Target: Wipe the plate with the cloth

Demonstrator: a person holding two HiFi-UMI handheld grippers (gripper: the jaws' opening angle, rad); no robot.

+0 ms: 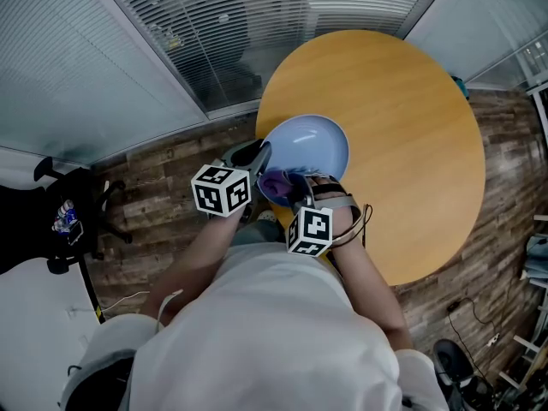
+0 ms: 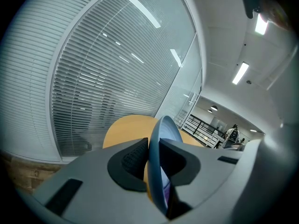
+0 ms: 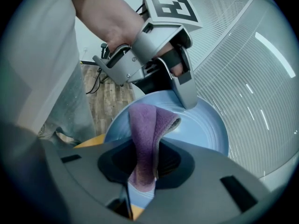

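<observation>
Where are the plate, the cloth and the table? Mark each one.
plate (image 1: 321, 144): head view, bare inner face.
cloth (image 3: 145, 127): right gripper view, middle of the upright fold.
table (image 1: 411, 144): head view, bare wooden top.

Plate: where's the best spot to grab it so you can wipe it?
Grab the thin rim at its left edge, coming in from the left. The plate is shallow with a raised lip, so two jaws can pinch it there, as the left gripper does. That likely leaves the wide face free for the cloth held in the right gripper.
</observation>
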